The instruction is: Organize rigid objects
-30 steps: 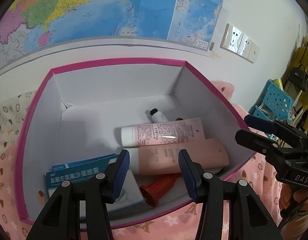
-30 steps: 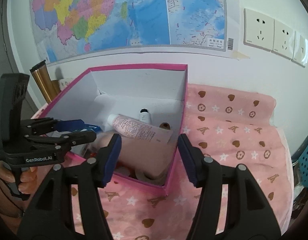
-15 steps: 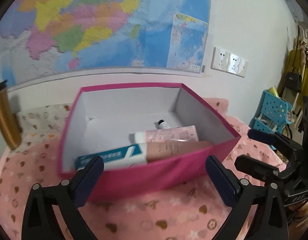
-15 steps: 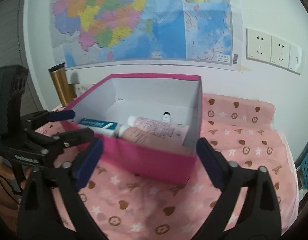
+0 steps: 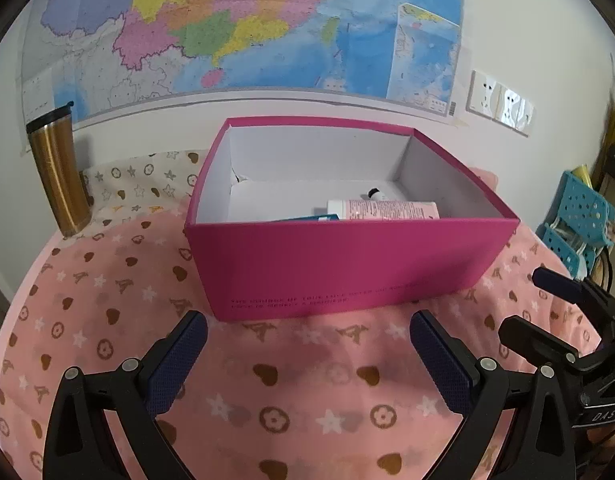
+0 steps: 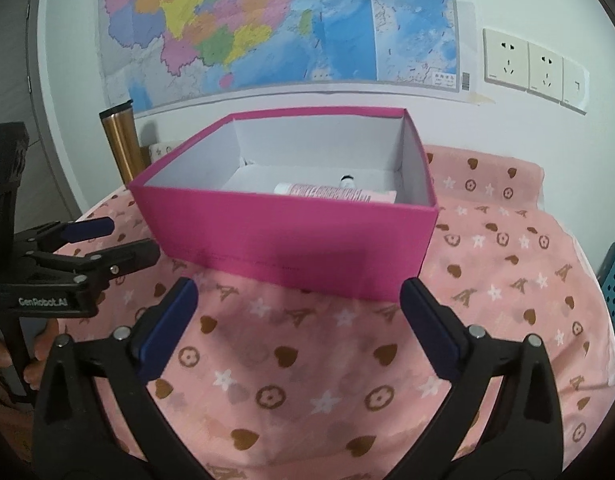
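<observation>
Both hand-held grippers tilt downward over the pink patterned cloth. The left hand-held gripper [image 5: 307, 354] is spread and empty. The right hand-held gripper [image 6: 297, 316] is opening, also empty. The magenta cardboard box [image 5: 347, 264] at twelve o'clock holds a pink plastic tube [image 5: 383, 210].

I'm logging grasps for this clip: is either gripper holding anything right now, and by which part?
Nothing is held. The left gripper stands wide open and the right gripper is opening, both over bare pink cloth, short of the pink box.
</observation>
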